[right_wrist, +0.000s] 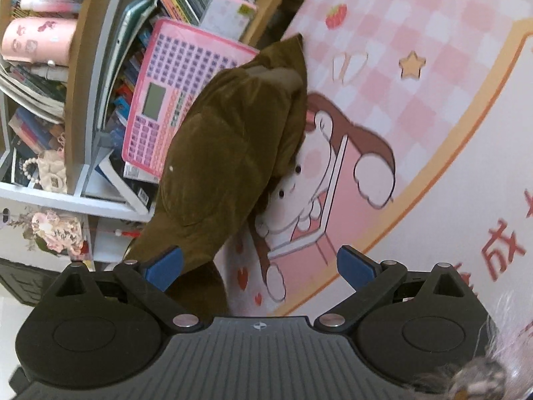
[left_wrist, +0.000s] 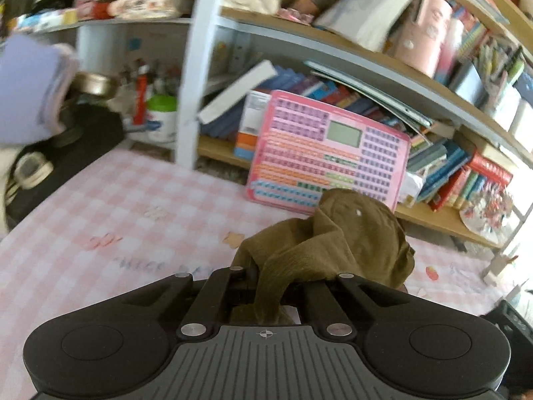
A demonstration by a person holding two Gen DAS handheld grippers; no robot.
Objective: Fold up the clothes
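Note:
An olive-brown garment (left_wrist: 349, 236) is bunched up and lifted off the pink checked mat (left_wrist: 133, 206). My left gripper (left_wrist: 276, 276) is shut on it, and the cloth spills over and hides both fingertips. In the right wrist view the same garment (right_wrist: 230, 153) hangs left of centre, above the mat's cartoon print (right_wrist: 333, 173). My right gripper (right_wrist: 260, 263) is open, its blue pads (right_wrist: 163, 266) wide apart. The cloth's lower edge hangs just behind the left pad, and nothing is pinched between the two.
A crowded bookshelf (left_wrist: 383, 60) runs along the mat's far edge, with a pink toy keyboard (left_wrist: 329, 153) leaning against it. A lilac sleeve (left_wrist: 30, 93) and a dark bag with shoes (left_wrist: 66, 153) sit at the left.

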